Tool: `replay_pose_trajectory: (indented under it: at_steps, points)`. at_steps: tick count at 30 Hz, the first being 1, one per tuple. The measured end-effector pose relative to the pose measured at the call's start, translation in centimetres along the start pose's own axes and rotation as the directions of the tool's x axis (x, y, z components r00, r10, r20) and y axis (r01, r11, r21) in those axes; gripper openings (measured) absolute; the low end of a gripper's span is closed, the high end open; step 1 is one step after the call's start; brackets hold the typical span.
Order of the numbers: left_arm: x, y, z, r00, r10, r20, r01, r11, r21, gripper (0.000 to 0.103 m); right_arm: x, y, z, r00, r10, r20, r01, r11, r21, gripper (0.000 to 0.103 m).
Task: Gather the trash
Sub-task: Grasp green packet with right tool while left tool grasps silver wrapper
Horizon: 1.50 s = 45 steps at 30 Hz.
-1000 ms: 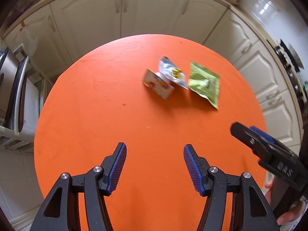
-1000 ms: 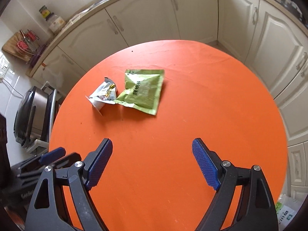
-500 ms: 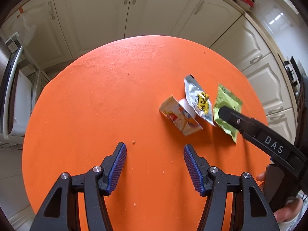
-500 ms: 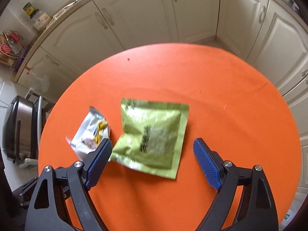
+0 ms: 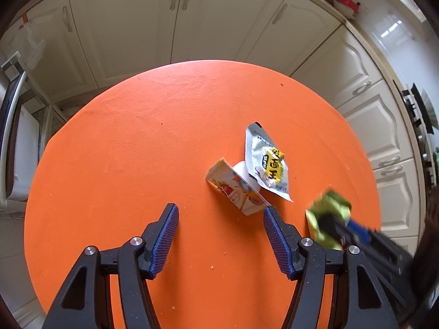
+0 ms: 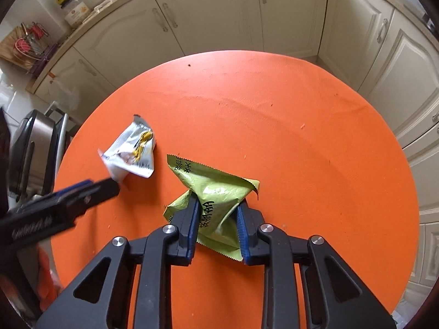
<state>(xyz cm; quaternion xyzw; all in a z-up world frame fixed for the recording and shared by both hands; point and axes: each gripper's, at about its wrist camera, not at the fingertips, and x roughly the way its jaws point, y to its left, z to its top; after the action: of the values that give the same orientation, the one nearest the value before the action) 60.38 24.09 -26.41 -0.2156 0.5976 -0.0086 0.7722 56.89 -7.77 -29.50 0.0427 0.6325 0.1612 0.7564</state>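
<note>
Right tongs (image 6: 216, 213) closing, clamped on crumpled green wrapper (image 6: 216, 192). Left tongs (image 5: 221, 235) apart over orange counter (image 5: 137, 150), nothing between

Even daylight, soft shadows. Strong fisheye bowing, dark corner vignette. Glare on glossy cabinets (image 5: 389, 31). Motion blur on right gripper (image 5: 326, 219).

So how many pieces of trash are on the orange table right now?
3. A green packet crumpled between the closing right gripper pads, a silver wrapper farther out, and a small carton beside it, just ahead of the open left gripper. None seems hidden.
</note>
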Motion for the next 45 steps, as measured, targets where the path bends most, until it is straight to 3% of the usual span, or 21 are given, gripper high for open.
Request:
replay_pose_trajectory:
  at_steps: [3, 5, 6, 8, 9, 14, 20, 23, 25, 29, 32, 35, 36, 37, 38, 40, 45]
  points:
    - [0.2, -0.5, -0.2, 1.000, -0.008, 0.026, 0.008, 1.000, 0.017, 0.062, -0.4, -0.5, -0.5, 1.000, 0.026, -0.009, -0.026, 1.000, 0.002, 0.023]
    - [0.4, -1.1, -0.5, 0.999, 0.007, 0.037, -0.008, 0.999, 0.037, 0.057, -0.5, -0.9, -0.8, 0.999, 0.041, -0.018, -0.041, 0.999, 0.014, 0.023]
    - [0.6, -1.3, -0.6, 0.999, 0.014, 0.039, -0.016, 0.999, 0.044, 0.044, -0.7, -1.2, -1.0, 0.999, 0.043, -0.018, -0.043, 0.999, 0.018, 0.023]
    - [1.0, -1.7, -0.6, 0.998, 0.050, 0.050, -0.053, 0.997, 0.062, 0.007, -0.7, -1.3, -0.9, 0.999, 0.042, -0.017, -0.042, 0.999, 0.018, 0.023]
    - [1.3, -1.7, -0.6, 0.999, 0.042, 0.030, -0.044, 0.997, 0.063, 0.000, -0.8, -1.4, -1.0, 0.999, 0.047, -0.018, -0.046, 0.999, 0.022, 0.023]
    - [1.0, -1.0, -0.7, 0.999, -0.035, 0.011, 0.035, 0.999, 0.036, 0.000, -0.6, -1.0, -1.0, 0.998, 0.053, -0.021, -0.053, 0.998, 0.019, 0.023]
    - [-0.1, -1.2, -0.2, 0.990, -0.136, -0.034, 0.138, 0.988, 0.069, 0.002, -0.8, -1.3, -1.0, 0.998, 0.066, -0.014, -0.066, 0.997, 0.029, 0.023]
    - [-0.7, -1.4, 0.2, 0.994, -0.109, -0.021, 0.109, 0.994, 0.024, 0.023, -1.3, -1.8, -1.1, 0.997, 0.072, -0.003, -0.072, 0.997, 0.033, 0.023]
    - [-0.8, -1.8, 0.6, 0.994, -0.109, -0.007, 0.109, 0.994, 0.021, 0.055, -1.8, -2.1, -1.3, 0.997, 0.077, 0.006, -0.077, 0.996, 0.034, 0.023]
    - [-0.4, -3.2, 1.2, 0.995, -0.096, 0.012, 0.096, 0.995, 0.003, 0.060, -2.7, -2.6, -1.4, 0.996, 0.083, 0.026, -0.084, 0.996, 0.038, 0.023]
    - [0.9, -4.4, 1.9, 0.996, -0.080, -0.026, 0.080, 0.997, 0.015, 0.060, -3.0, -3.1, -1.4, 0.996, 0.080, 0.032, -0.081, 0.996, 0.046, 0.023]
    - [2.1, -5.3, 2.5, 0.998, -0.063, -0.015, 0.064, 0.998, 0.022, 0.056, -2.9, -3.6, -1.3, 0.996, 0.084, 0.033, -0.085, 0.995, 0.055, 0.023]
    - [2.6, -5.6, 2.6, 0.998, -0.056, -0.019, 0.056, 0.998, 0.028, 0.041, -2.9, -3.8, -1.2, 0.996, 0.085, 0.032, -0.087, 0.995, 0.057, 0.023]
    - [2.9, -5.7, 2.6, 0.998, -0.053, -0.027, 0.054, 0.998, 0.030, 0.017, -2.8, -3.9, -1.3, 0.996, 0.086, 0.030, -0.087, 0.994, 0.058, 0.023]
    - [3.2, -5.8, 2.6, 0.998, -0.060, -0.033, 0.061, 0.998, 0.027, 0.017, -2.8, -4.0, -1.2, 0.996, 0.086, 0.028, -0.087, 0.994, 0.061, 0.023]
    - [3.2, -5.7, 2.8, 0.994, -0.101, -0.037, 0.101, 0.995, 0.020, 0.004, -2.5, -4.3, -1.1, 0.996, 0.088, 0.022, -0.090, 0.994, 0.065, 0.023]
    - [2.9, -5.5, 3.1, 0.992, -0.122, -0.016, 0.123, 0.992, 0.016, 0.000, -2.3, -4.6, -1.1, 0.995, 0.094, 0.018, -0.095, 0.993, 0.077, 0.023]
